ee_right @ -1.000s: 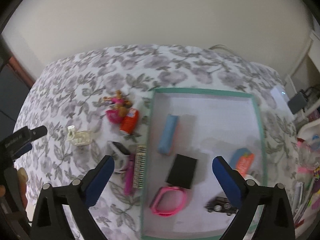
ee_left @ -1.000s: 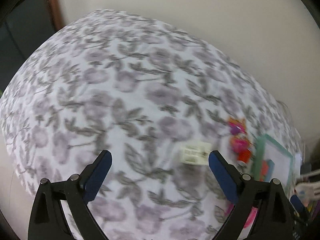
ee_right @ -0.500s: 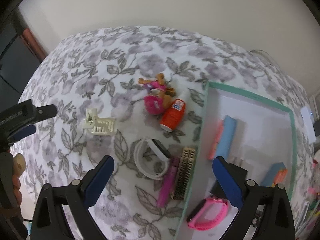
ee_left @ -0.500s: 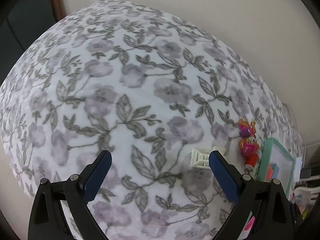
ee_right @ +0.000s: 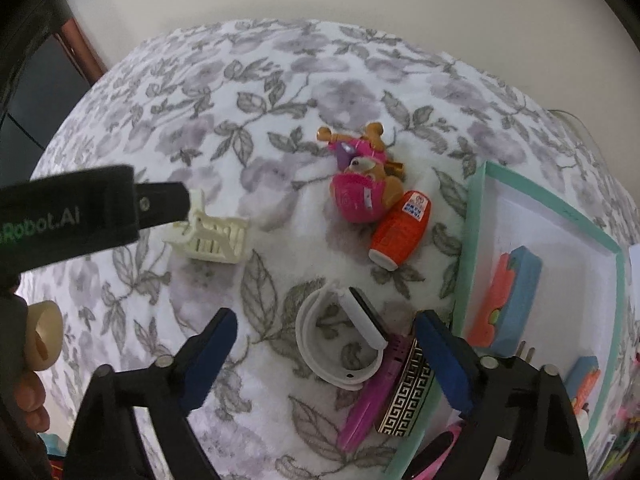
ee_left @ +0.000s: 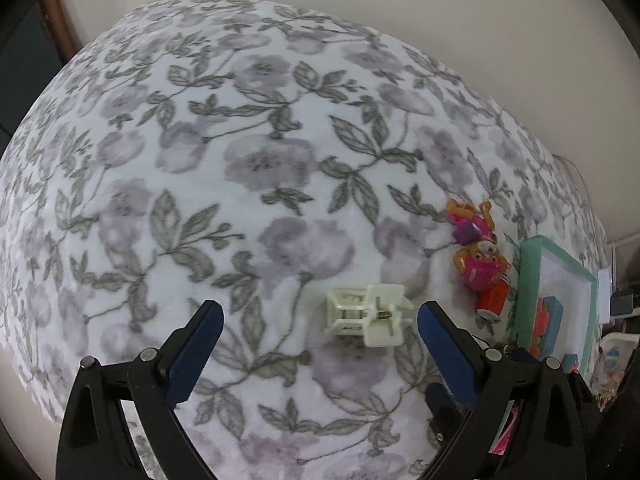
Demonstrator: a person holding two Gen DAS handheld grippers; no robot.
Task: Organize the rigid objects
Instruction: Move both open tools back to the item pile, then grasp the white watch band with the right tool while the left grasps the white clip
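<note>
Pointing steeply down at lower centre, right gripper (ee_right: 324, 350) closing around white watch (ee_right: 344, 338) without touching it; left gripper (ee_left: 318, 336) wide beside cream hair clip (ee_left: 368, 314), mid-frame.

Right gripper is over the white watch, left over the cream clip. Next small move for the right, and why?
Probably lower the right gripper straight onto the white watch and finish closing. Its jaws are closing with the watch between them, but the pads aren't touching it yet. The watch lies on the floral cloth beside the teal tray, apparently its destination.
</note>
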